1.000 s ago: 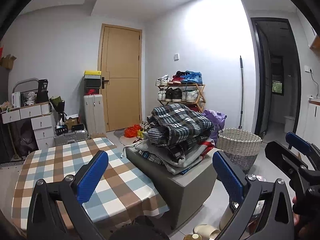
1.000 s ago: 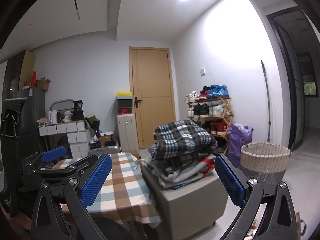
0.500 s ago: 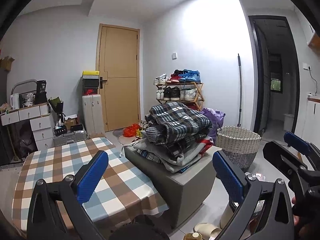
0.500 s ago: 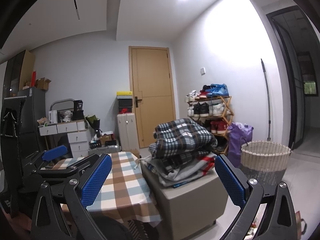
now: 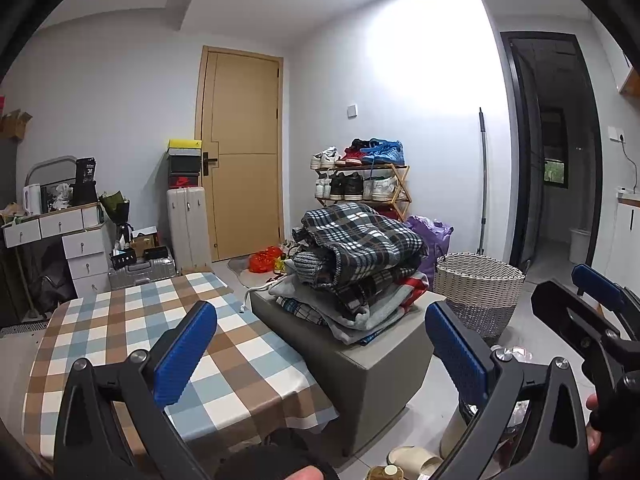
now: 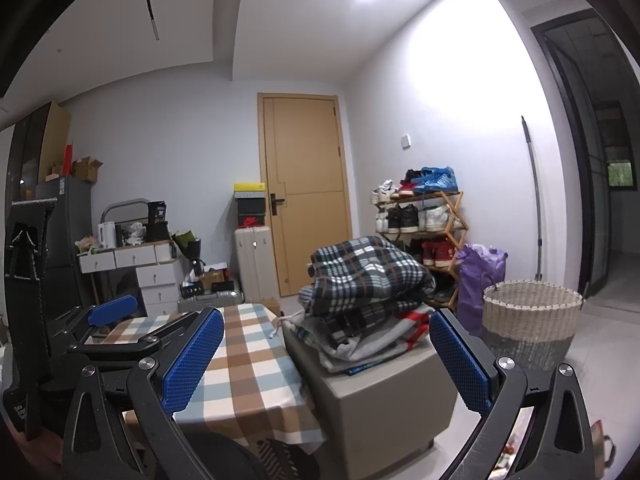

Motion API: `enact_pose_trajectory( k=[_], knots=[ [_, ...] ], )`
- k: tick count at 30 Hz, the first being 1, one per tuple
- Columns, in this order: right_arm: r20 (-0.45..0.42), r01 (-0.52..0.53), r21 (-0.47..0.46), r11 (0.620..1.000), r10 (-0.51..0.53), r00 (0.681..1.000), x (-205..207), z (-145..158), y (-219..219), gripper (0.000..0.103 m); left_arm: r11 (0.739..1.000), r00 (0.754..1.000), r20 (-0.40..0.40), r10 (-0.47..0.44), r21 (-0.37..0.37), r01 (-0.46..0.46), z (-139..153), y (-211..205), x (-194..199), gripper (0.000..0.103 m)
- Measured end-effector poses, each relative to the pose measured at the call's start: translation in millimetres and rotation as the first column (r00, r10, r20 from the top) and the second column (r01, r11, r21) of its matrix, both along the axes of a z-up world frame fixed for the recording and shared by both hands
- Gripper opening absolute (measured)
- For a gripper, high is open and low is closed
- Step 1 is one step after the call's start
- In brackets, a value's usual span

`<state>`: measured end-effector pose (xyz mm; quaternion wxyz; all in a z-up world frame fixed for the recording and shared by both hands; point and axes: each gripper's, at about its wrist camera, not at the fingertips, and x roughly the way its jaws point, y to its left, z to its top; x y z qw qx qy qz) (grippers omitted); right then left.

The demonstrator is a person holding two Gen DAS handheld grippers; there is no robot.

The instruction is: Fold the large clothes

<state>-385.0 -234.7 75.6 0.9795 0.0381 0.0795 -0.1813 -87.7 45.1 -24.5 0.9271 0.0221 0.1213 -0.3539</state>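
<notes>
A heap of clothes, topped by a dark plaid garment, lies on a grey cube ottoman beside a table with a checked cloth. My left gripper is open and empty, held in the air well short of the heap. My right gripper is open and empty too, at a similar distance. The right gripper also shows at the right edge of the left wrist view, and the left one at the left of the right wrist view.
A woven laundry basket stands on the floor right of the ottoman, a purple bag and a shoe rack behind it. Drawers, a suitcase and a closed wooden door line the far wall. Slippers lie near my feet.
Both views have shifted only slightly; the heap of clothes sits a little lower and closer in the left wrist view. Both grippers stay open.
</notes>
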Motion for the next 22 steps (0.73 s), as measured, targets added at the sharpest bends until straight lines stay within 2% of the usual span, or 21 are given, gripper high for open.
enact_pose_trajectory(
  k=[16,22],
  knots=[
    [-0.017,0.012,0.008,1.000,-0.011,1.000,0,-6,-8,0.103,0.999,0.998,0.044,0.037,0.016,-0.037,-3,-5,-5,0.102],
    [-0.027,0.011,0.015,1.000,-0.011,1.000,3,-9,-11,0.103,1.000,1.000,-0.015,0.005,-0.001,-0.005,-3,-6,5,0.102]
  ],
)
